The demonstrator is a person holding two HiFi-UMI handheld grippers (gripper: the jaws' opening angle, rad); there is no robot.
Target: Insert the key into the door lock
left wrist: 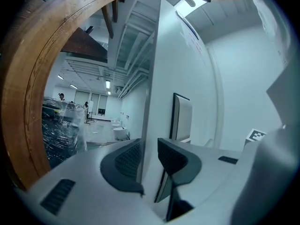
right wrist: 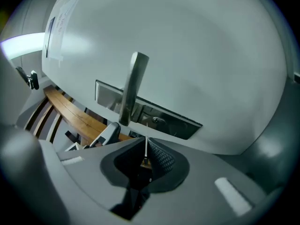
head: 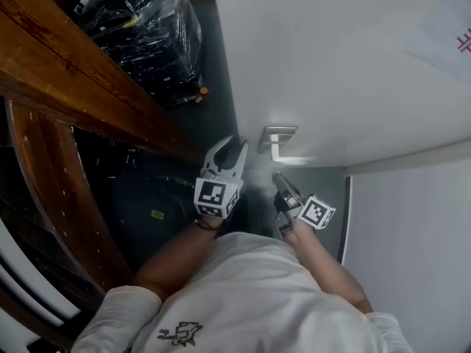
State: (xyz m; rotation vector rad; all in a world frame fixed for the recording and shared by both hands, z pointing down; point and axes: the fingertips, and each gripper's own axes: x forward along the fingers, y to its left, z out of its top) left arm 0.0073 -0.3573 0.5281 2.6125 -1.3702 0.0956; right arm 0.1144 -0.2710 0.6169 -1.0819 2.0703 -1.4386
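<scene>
Right tool (right wrist: 146, 162) clamped on key (right wrist: 146, 148) by bow; blade near lock plate (right wrist: 174, 122) under handle (right wrist: 131, 86). Key likely light, stiff, slippery: hold bow firmly. Left tool (left wrist: 150, 159) jaws apart, astride door edge (left wrist: 153, 111).

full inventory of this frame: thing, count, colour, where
door: 1, white, ahead, fills the head view's right
sheet: 1, white with a red mark, on the door, top right
lock plate: 1, dark metal, on the door near its edge
handle: 1, silver lever, on the lock plate
key: 1, thin metal, in the right gripper, tip toward the lock plate
wooden rail: 1, brown, left of the door
wrapped bundle: 1, black under clear film, beyond the rail
shirt: 1, white, on the person
left gripper: pale grey, jaws apart, at the door's edge
right gripper: pale grey, shut on the key, below the handle
</scene>
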